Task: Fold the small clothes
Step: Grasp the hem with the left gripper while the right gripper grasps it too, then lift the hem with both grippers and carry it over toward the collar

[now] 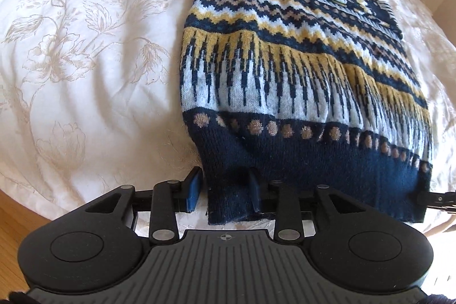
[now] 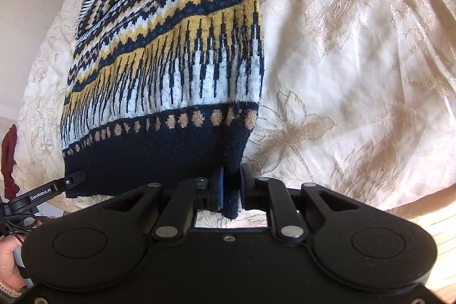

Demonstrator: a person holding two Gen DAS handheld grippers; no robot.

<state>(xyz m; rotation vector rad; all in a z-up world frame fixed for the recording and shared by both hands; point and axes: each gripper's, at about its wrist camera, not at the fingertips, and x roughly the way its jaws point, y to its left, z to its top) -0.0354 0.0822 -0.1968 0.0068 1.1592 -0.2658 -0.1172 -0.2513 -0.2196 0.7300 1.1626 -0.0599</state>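
1. A patterned knit sweater (image 1: 290, 70) in navy, yellow, pale blue and tan lies flat on a bed under a cream floral bedspread (image 1: 85, 47), its navy hem nearest both cameras.
2. The left hand-held gripper (image 1: 225, 190) straddles the hem's left corner; a gap shows between the blue left pad and the cloth, so the jaws stand released, with the corner loose between them.
3. The right hand-held gripper (image 2: 232, 187) straddles the hem's right corner. Its jaws stand slightly parted, the cloth hanging between the pads; whether they press it I cannot tell.
4. In the right wrist view, a person's hand (image 2: 8, 261) shows at the lower left edge.
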